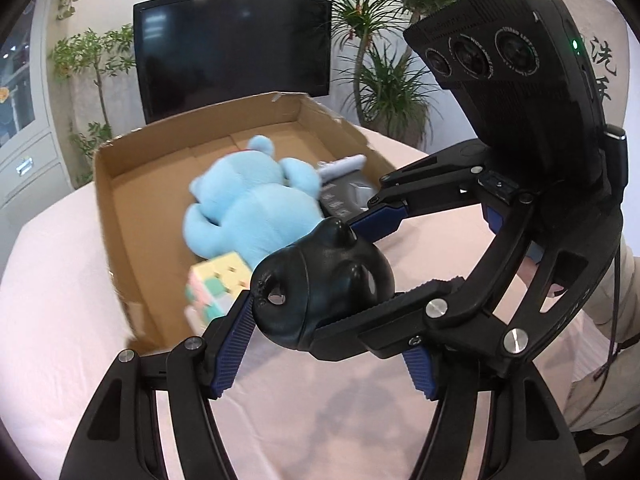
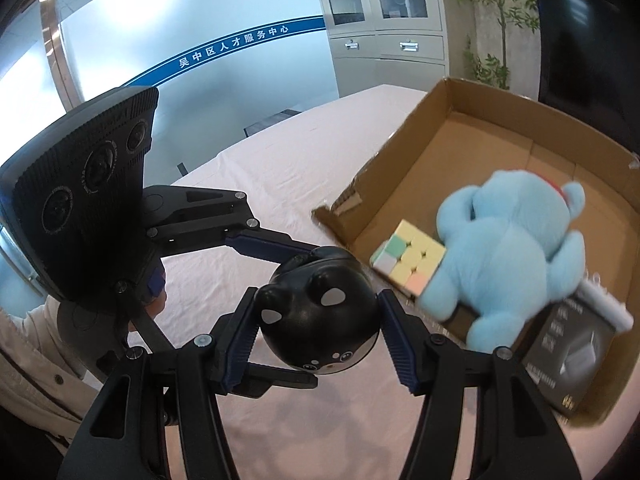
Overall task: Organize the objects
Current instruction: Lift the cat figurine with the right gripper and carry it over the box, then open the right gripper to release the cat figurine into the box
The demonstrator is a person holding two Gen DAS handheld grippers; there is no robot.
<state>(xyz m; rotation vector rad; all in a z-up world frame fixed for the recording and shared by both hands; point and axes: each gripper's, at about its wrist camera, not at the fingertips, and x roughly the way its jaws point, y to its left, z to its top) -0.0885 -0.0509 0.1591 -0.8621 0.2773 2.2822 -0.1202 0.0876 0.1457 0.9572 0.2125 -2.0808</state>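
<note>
A black round toy with small ears (image 1: 324,284) (image 2: 320,312) is held above the pink table, just outside the cardboard box's (image 1: 120,208) (image 2: 404,140) near edge. Both grippers close on it: my left gripper (image 1: 332,320) from one side, my right gripper (image 2: 316,320) from the other, seen across in the left wrist view (image 1: 384,264). Inside the box lie a light blue plush toy (image 1: 248,204) (image 2: 504,256), a pastel puzzle cube (image 1: 216,284) (image 2: 408,260) and a dark small box (image 1: 344,196) (image 2: 568,356).
The pink tablecloth (image 1: 60,320) (image 2: 280,160) spreads around the box. A dark monitor (image 1: 232,48) and potted plants (image 1: 392,80) stand behind the table. A grey cabinet (image 2: 384,32) stands at the far wall.
</note>
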